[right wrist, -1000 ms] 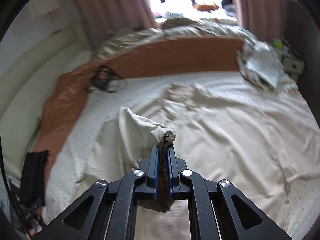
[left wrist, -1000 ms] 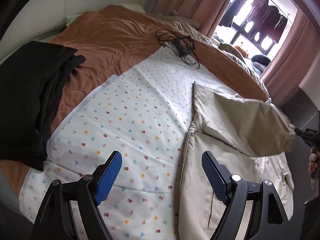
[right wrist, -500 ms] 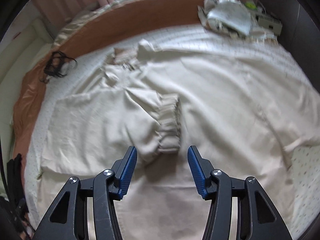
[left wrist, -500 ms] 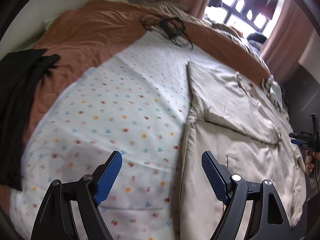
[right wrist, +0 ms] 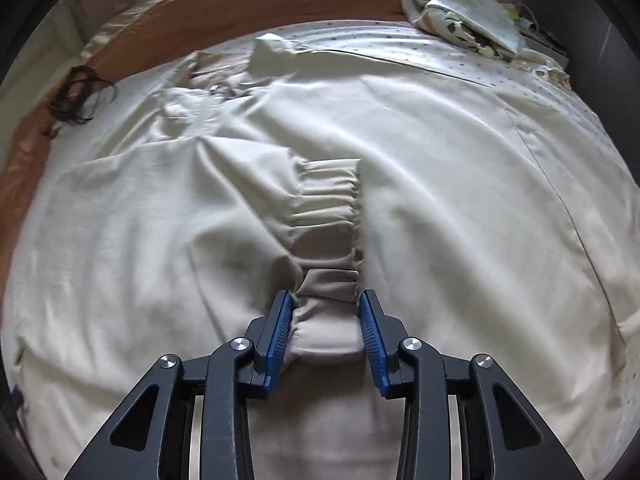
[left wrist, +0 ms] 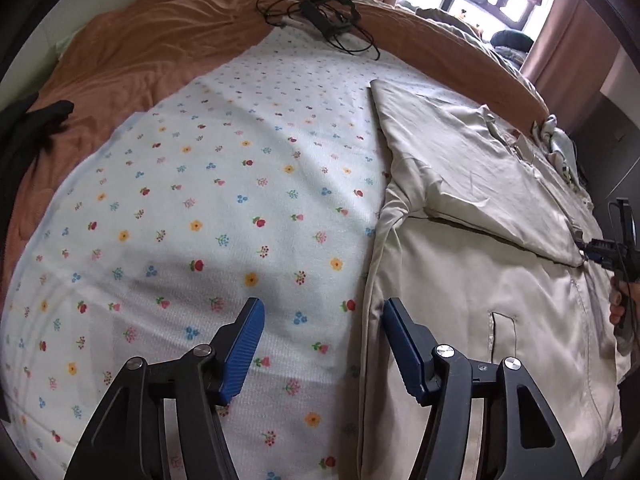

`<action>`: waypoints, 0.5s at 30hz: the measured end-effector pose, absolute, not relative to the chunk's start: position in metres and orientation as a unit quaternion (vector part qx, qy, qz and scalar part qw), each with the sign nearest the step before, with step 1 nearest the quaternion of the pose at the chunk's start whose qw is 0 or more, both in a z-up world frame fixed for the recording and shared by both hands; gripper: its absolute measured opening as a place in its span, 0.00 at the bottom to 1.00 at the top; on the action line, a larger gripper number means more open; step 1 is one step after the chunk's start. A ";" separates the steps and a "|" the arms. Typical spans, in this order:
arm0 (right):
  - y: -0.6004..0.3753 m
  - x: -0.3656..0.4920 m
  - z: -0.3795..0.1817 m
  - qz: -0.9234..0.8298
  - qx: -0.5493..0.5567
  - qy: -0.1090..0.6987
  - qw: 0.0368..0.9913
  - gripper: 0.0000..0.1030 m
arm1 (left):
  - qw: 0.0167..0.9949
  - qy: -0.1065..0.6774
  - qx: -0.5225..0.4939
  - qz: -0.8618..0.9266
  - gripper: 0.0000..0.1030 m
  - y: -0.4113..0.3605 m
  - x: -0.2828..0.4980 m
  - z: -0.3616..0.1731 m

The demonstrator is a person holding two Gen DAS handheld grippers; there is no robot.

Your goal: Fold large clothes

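Note:
A large beige jacket (left wrist: 480, 280) lies spread on the bed, its left sleeve (left wrist: 460, 168) folded across its front. In the right wrist view the sleeve's gathered elastic cuff (right wrist: 328, 208) lies on the jacket body (right wrist: 460, 168). My right gripper (right wrist: 325, 300) is open, its blue pads either side of the cuff's near end. My left gripper (left wrist: 322, 312) is open and empty, low over the floral sheet (left wrist: 208, 200) at the jacket's left edge. The right gripper also shows in the left wrist view (left wrist: 600, 250) at the sleeve's end.
An orange blanket (left wrist: 160, 40) covers the far side of the bed, with a black tangle of cables (left wrist: 320, 20) on it. Dark clothing (left wrist: 20, 140) lies at the left. A crumpled patterned cloth (right wrist: 468, 12) lies at the far right corner.
My right gripper laid the sleeve cuff down on the jacket, opened, and now sits lower around the cuff. My left gripper moved lower and closer to the jacket's edge.

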State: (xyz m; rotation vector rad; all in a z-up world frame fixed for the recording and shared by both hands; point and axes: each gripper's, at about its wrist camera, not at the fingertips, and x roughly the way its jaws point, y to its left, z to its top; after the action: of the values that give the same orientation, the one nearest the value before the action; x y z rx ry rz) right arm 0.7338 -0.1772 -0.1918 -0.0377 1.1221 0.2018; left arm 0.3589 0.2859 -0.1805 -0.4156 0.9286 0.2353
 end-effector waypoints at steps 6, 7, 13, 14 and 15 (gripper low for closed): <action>-0.182 0.729 -0.174 0.098 -0.003 0.531 0.842 0.36 | 0.867 0.439 -0.202 0.123 0.61 0.285 0.343 -0.163; -0.185 0.725 -0.168 0.105 0.002 0.533 0.840 0.39 | 0.867 0.436 -0.203 0.129 0.62 0.285 0.339 -0.158; -0.207 0.699 -0.126 0.113 -0.017 0.519 0.847 0.63 | 0.873 0.415 -0.230 0.116 0.68 0.269 0.324 -0.139; -0.213 0.694 -0.118 0.112 -0.017 0.516 0.849 0.64 | 0.873 0.413 -0.231 0.115 0.70 0.265 0.325 -0.137; -0.219 0.688 -0.110 0.112 -0.015 0.512 0.851 0.67 | 0.875 0.410 -0.231 0.112 0.76 0.260 0.323 -0.134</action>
State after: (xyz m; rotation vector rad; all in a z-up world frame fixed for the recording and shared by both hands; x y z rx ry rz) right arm 0.6880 -0.2195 -0.1103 -0.0306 1.0787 0.2358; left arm 0.3229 0.2598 -0.1340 -0.4819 0.8565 0.2348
